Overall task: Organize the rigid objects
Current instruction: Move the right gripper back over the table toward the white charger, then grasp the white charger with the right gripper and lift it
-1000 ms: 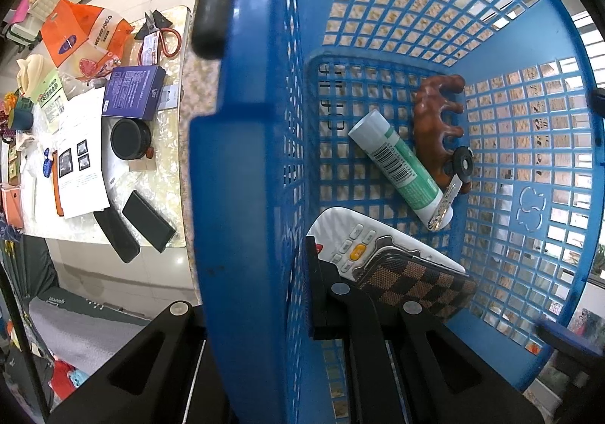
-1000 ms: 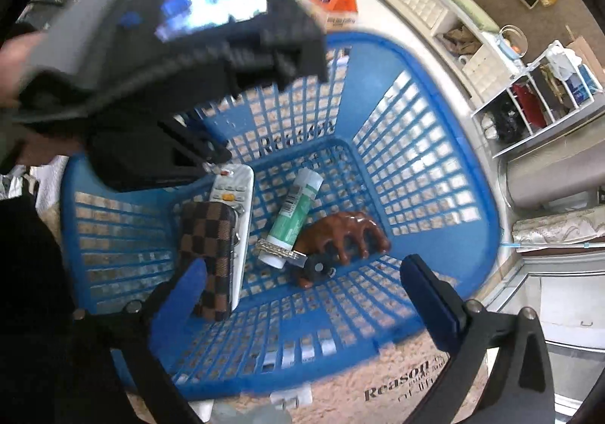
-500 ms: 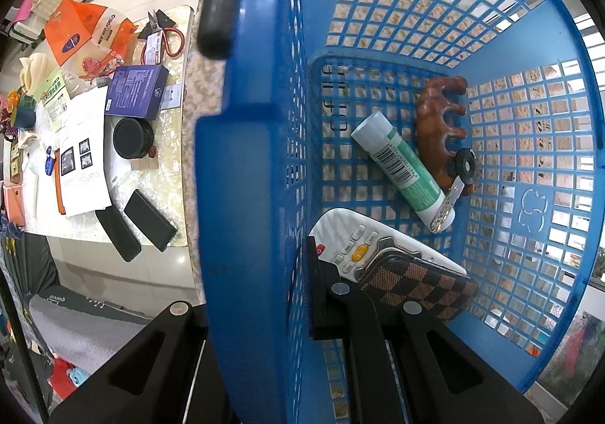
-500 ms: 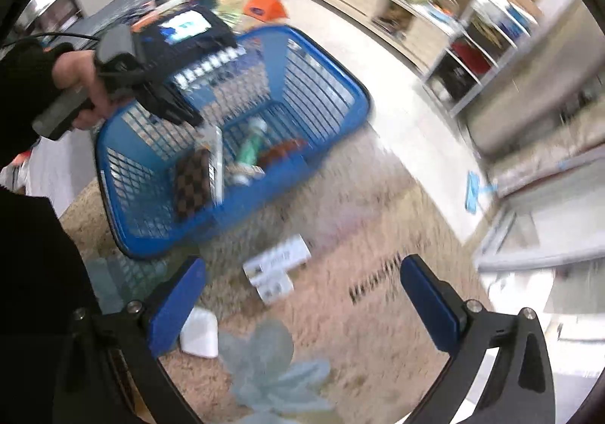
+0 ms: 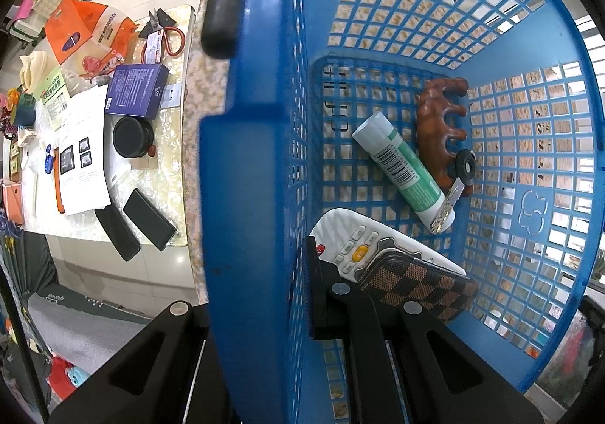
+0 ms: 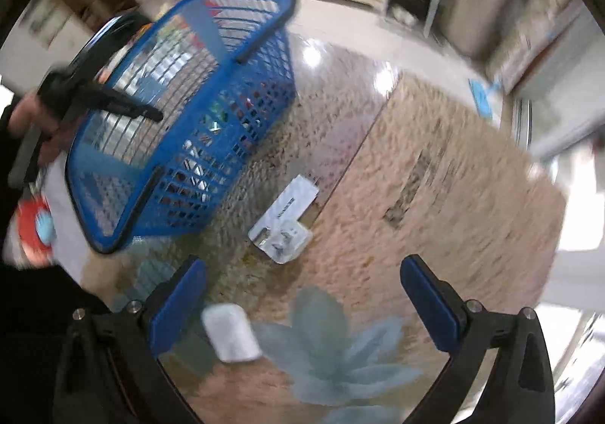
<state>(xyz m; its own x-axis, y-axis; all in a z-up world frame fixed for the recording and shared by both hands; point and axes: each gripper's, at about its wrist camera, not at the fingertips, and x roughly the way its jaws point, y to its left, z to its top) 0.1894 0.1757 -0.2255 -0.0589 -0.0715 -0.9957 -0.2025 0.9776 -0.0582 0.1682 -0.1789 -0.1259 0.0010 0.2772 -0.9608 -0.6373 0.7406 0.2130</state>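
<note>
My left gripper (image 5: 302,295) is shut on the side wall of the blue mesh basket (image 5: 257,159), pointing straight down. Inside lie a white remote (image 5: 359,246), a brown checkered case (image 5: 419,288), a green-and-white tube (image 5: 404,167) and a brown wooden massager (image 5: 438,121) with a small black disc (image 5: 465,167). In the right wrist view the basket (image 6: 181,144) stands at the left, with a hand holding the left gripper on it. My right gripper (image 6: 302,295) is open and holds nothing, over the speckled counter. A flat white pack (image 6: 287,216) and a small white box (image 6: 230,333) lie there.
Below the basket a low table (image 5: 170,174) carries an orange bag (image 5: 87,34), scissors (image 5: 166,34), a purple box (image 5: 136,91), a black round tin (image 5: 132,136), papers and two black cases. The counter has a pale blue flower pattern (image 6: 332,341). Shelves stand at the back.
My right gripper has swung away from above the basket and rolled, so the basket now sits at the left and the counter with the white pack fills the view. The left gripper has not moved.
</note>
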